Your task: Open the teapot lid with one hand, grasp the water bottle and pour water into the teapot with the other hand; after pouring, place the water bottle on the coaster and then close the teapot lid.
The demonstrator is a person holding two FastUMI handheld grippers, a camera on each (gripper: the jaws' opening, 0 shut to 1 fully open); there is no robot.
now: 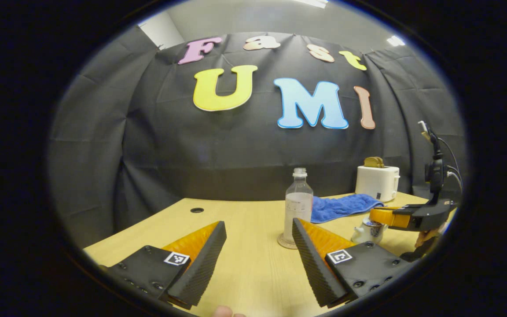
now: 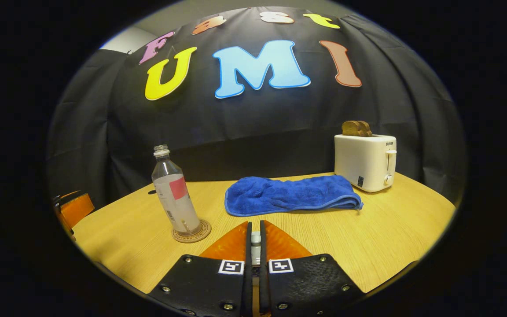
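Left gripper (image 1: 259, 237) is hovering above the wooden table (image 1: 244, 268) at the near left, fingers spread wide with nothing between them. Just past its right finger the water bottle (image 1: 298, 202) is standing upright on the coaster (image 1: 285, 242), cap off; the right gripper view is showing the same pairing, bottle (image 2: 173, 193) on coaster (image 2: 192, 232). Judging by that, pouring and set-down look finished, though the water level is hard to read. Further right in the left gripper view, the teapot (image 1: 368, 231) is sitting low, with the right gripper (image 1: 379, 216) directly above it. In its own view the right gripper (image 2: 255, 240) is nearly closed, fingers pinching a small pale object, probably the lid knob; too little is showing to be sure. Whether the lid is seated or raised cannot be told, so closing appears to be the remaining step. Blue towel (image 2: 291, 196) and white toaster (image 2: 365, 162) are sitting behind, well apart from the work.
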